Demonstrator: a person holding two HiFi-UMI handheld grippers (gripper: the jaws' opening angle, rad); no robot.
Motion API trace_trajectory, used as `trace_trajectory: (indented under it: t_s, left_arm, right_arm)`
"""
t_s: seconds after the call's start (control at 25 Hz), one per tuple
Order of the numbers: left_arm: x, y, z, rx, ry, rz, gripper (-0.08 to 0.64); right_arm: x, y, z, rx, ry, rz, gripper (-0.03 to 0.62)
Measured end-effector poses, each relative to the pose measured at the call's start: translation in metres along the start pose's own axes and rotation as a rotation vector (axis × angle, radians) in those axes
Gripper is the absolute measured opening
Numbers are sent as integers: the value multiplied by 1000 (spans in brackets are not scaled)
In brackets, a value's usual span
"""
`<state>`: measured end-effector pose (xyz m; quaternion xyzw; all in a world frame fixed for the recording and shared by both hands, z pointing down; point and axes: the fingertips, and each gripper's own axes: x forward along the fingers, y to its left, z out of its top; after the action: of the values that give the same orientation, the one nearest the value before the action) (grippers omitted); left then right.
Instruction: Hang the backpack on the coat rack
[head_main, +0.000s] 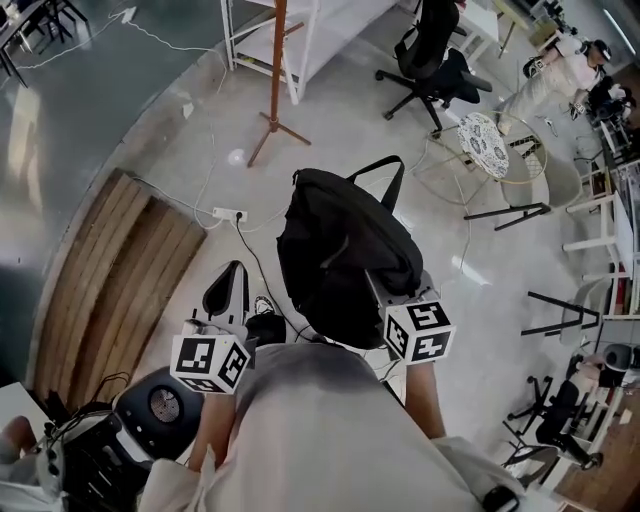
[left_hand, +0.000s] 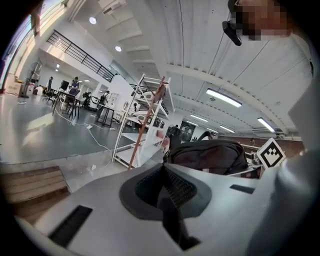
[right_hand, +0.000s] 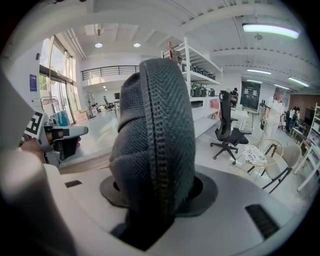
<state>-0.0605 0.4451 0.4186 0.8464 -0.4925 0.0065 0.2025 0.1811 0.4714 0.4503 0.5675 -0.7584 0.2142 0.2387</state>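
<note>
Two tools are in your hands, and only one carries anything. Your right tool (head_main: 388, 292), lower right of centre in the head view, is clamped on the black backpack (head_main: 340, 255); in the right gripper view its jaws (right_hand: 155, 200) pinch a thick fold of the woven fabric with a zip seam running up it, and the backpack (right_hand: 155, 135) fills the middle of that frame. Your left tool (head_main: 226, 290), lower left of centre in the head view, holds nothing: in the left gripper view its jaws (left_hand: 165, 187) stand together with only their ribbed pads meeting. The backpack hangs in the centre of the head view above the pale floor (head_main: 480, 290), its carry loop (head_main: 385, 175) pointing toward the top of the frame. The coat rack (head_main: 277, 60) is a reddish wooden pole at the top of that view, left of centre, with its spread feet on the floor, and it stands well apart from the backpack. In the left gripper view the coat rack (left_hand: 145, 127) leans across a white shelf unit (left_hand: 145, 120) left of centre, while the backpack (left_hand: 210, 156) sits at the right of the frame, beside the right tool's marker cube (left_hand: 271, 152). A black office chair (head_main: 430, 60) stands at the upper right of the head view, a white power strip (head_main: 230, 214) lies on the floor left of the backpack, and wooden boards (head_main: 120, 280) cover the left side.
</note>
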Motion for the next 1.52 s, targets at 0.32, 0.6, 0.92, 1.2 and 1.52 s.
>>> trace_trajectory:
  t_s: [0.32, 0.6, 0.92, 1.2, 1.52]
  left_arm:
    - [-5, 60, 33, 5, -66, -12, 3]
    - [0, 94, 45, -18, -64, -8, 3]
    - [26, 107, 49, -39, -58, -15, 3]
    - [72, 121, 63, -35, -43, -2, 3]
    - [151, 119, 79, -49, -9, 9, 5]
  right_arm:
    - [7, 18, 37, -2, -56, -79, 186]
    - [1, 7, 84, 36, -154, -150, 186]
    - [29, -4, 106, 32, -168, -161, 186]
    - [79, -19, 116, 39, -114, -96, 186]
    - [142, -52, 154, -21, -82, -12, 189]
